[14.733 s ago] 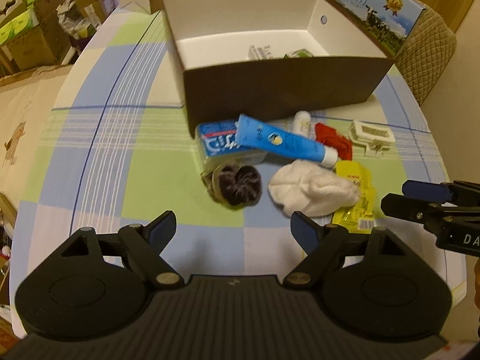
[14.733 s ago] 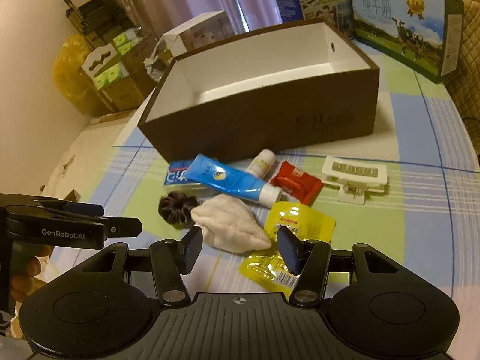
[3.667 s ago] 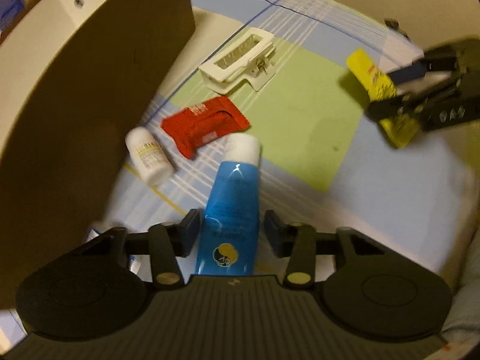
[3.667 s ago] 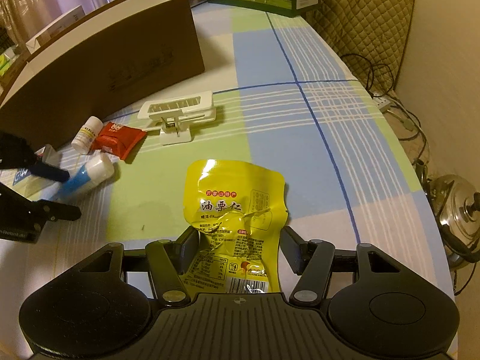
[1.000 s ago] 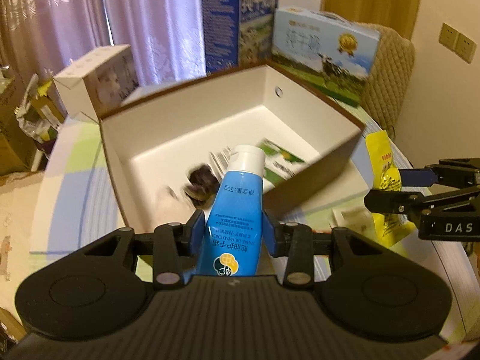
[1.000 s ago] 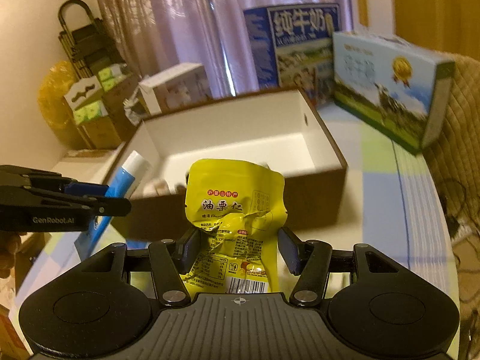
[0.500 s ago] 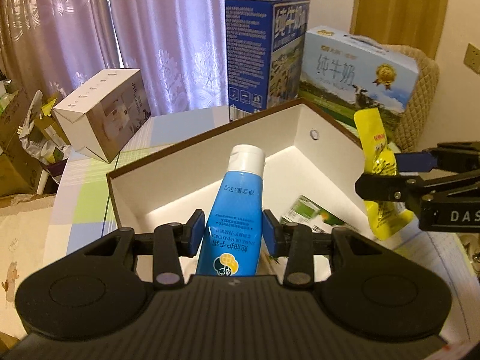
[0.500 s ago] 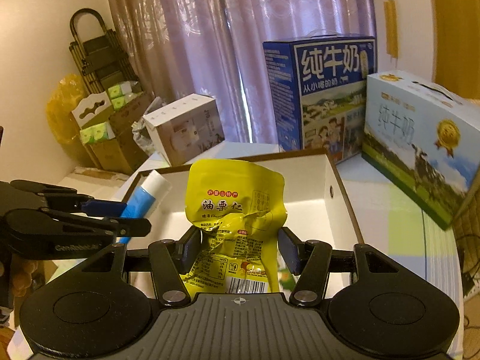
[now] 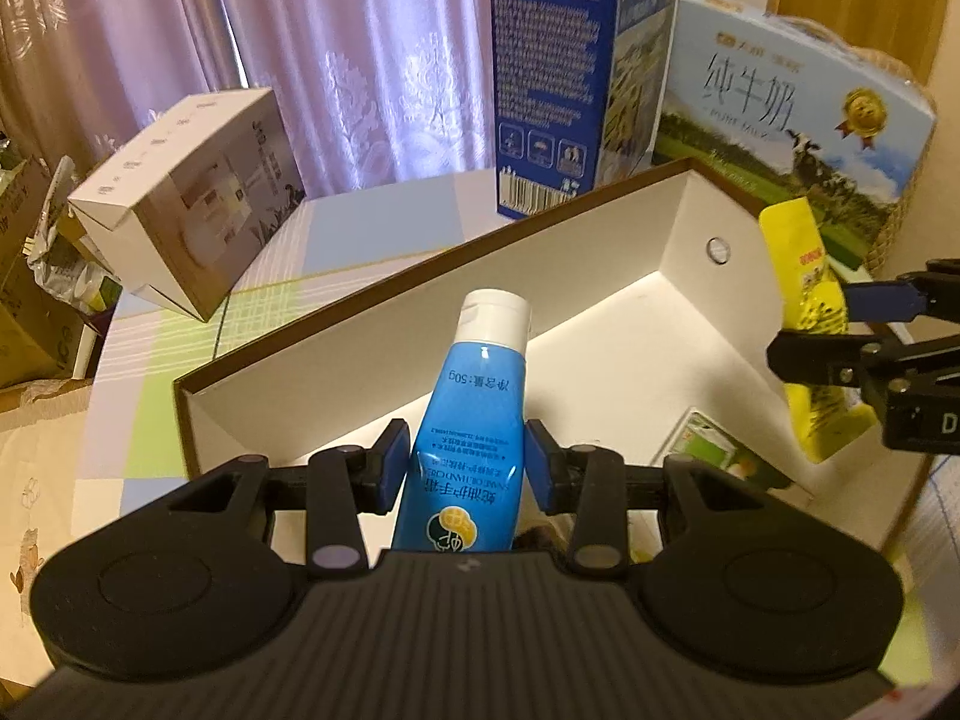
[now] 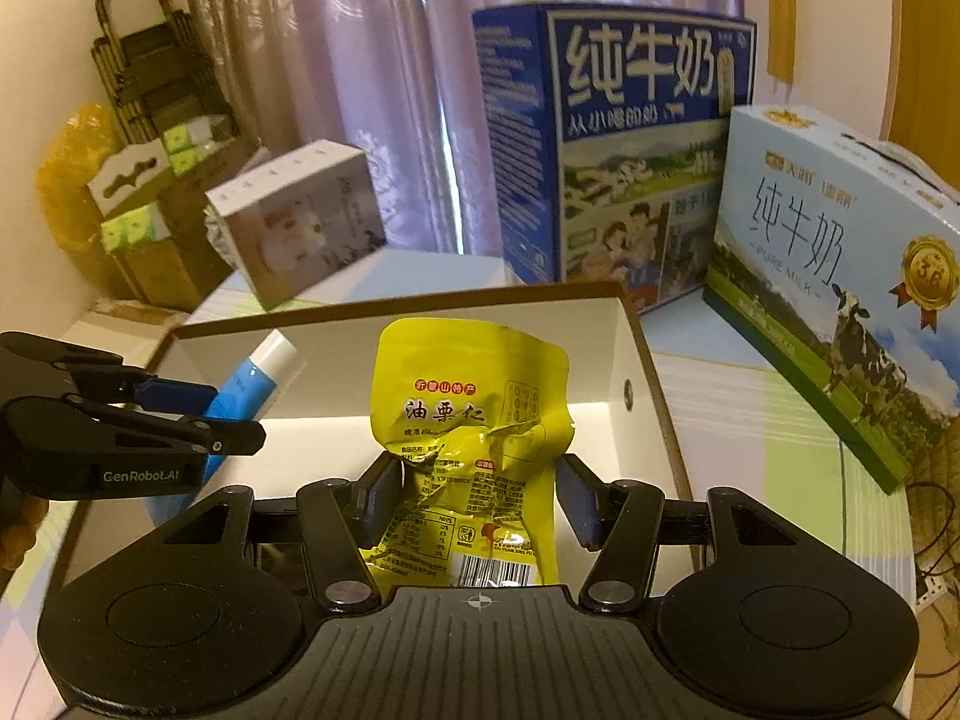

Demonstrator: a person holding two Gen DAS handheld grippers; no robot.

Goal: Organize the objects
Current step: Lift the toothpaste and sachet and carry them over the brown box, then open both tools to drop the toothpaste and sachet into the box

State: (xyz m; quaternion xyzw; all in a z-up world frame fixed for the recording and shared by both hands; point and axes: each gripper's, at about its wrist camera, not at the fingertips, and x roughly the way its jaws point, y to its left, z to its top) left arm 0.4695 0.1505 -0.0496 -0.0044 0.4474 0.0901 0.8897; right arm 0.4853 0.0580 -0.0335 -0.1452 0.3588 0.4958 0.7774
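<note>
Both grippers loaded, held over the open box.

Desk (image 9: 360, 222) under checked cloth fills mid-frame; brown box (image 9: 600, 354) with white inside sits centre, open top. Dark blue milk carton (image 10: 624, 144) upper centre and pale blue milk carton (image 10: 840, 276) at right stand behind the box; white carton (image 9: 186, 192) at upper left of the left wrist view. Left gripper (image 9: 465, 465) clenched on the blue tube (image 9: 474, 420), white cap pointing up and away, above the box's interior. Right gripper (image 10: 480, 495) grasps the yellow snack packet (image 10: 474, 420) by its lower part, top standing upright, also over the box. A green-printed packet (image 9: 714, 450) lies on the box floor, lower right.
</note>
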